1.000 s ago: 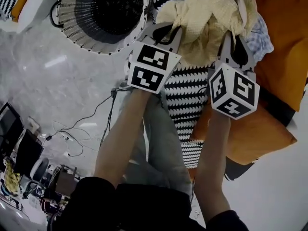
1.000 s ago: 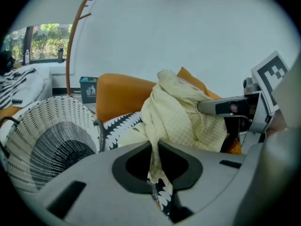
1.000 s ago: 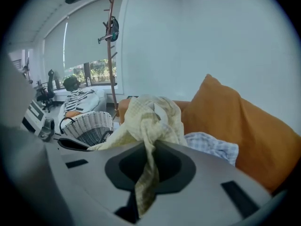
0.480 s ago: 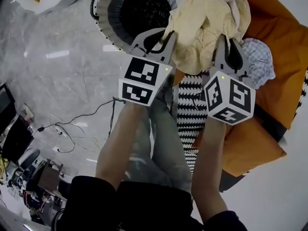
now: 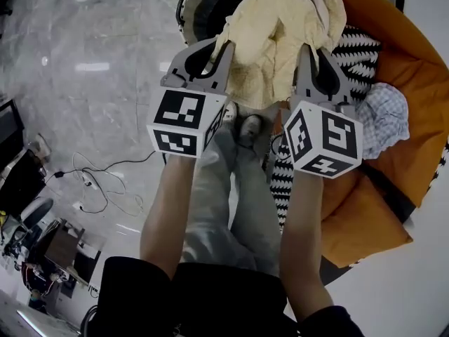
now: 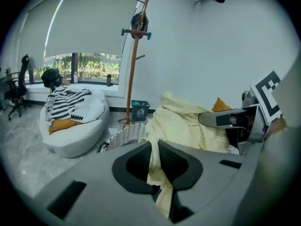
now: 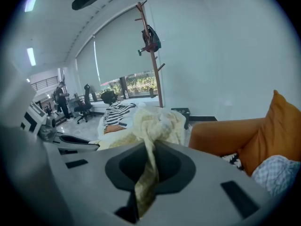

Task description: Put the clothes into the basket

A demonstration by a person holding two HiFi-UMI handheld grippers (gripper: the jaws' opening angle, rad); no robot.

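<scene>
Since a second ago the yellow garment (image 5: 277, 37) has swung toward the basket (image 5: 185, 1); it hangs bunched between the left gripper (image 5: 219, 46) and right gripper (image 5: 307, 53), each clamped on a fold.

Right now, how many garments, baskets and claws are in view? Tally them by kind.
Garments: 2, pale yellow garment and blue checked garment.
Baskets: 1, the basket.
Claws: 2, left claw and right claw, both gripping the yellow one.
Total: 5, zigzag fabric left out as unclear.

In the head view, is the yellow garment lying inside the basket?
No: the left gripper and right gripper hold the yellow garment up in the air.
</scene>
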